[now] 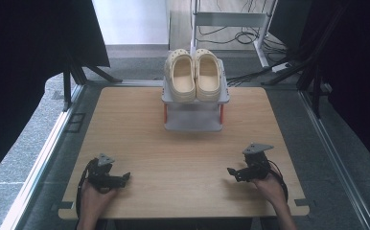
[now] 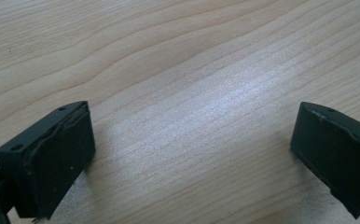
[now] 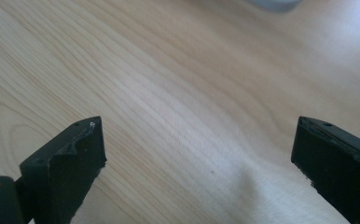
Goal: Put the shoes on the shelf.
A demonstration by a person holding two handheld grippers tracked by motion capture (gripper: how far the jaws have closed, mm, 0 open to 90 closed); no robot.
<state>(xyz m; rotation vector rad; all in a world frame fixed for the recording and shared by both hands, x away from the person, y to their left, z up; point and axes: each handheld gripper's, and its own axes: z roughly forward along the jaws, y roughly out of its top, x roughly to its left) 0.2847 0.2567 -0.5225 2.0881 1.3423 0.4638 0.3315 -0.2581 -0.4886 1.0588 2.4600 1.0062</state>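
Take the grey two-tier rack [image 1: 195,125] as your landmark: it stands at the far middle of the wooden table [image 1: 140,134], and the pair of cream clogs [image 1: 193,74] sits side by side on its top shelf, the left one [image 1: 181,75] touching or nearly touching the right one [image 1: 207,74], their openings facing up; the lower shelf looks bare. Your left gripper [image 1: 124,178] rests well short of the rack, toward the near left of the table, and your right gripper [image 1: 231,171] lies well short of it on the near right; both point inward toward each other. In the two gripper views each pair of jaws stands wide apart with nothing but wood grain between them, so both are empty and ready. Judging by their look, the clogs are moulded foam: light, somewhat springy, and smooth enough to slip if you pinch a rounded surface. You would likely do best to take one by the side wall of its opening, one jaw inside and one outside, near the rim facing you, where the wall is thin enough to squeeze firmly. Avoid the domed end, which would probably squirm out. The rack itself looks light, so lift straight up rather than dragging, or it may shift.
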